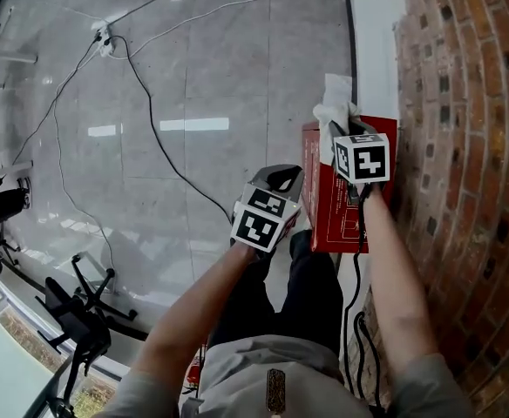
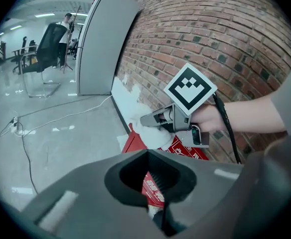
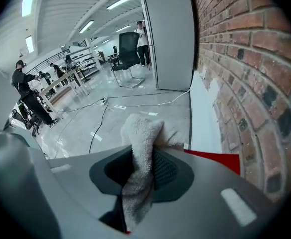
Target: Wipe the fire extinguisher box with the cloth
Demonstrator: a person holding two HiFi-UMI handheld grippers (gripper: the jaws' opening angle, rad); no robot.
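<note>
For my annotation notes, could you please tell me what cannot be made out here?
- White print on the fire extinguisher box: left gripper view, too small, partly behind the left gripper.
- Box's far end: head view, covered by the cloth and right gripper.

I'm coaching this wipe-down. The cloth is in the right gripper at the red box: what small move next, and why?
Probably drag the right gripper toward the person across the fire extinguisher box top. Its jaws clamp the cloth, which sits at the box's far end, so most of the red top lies nearer.
</note>
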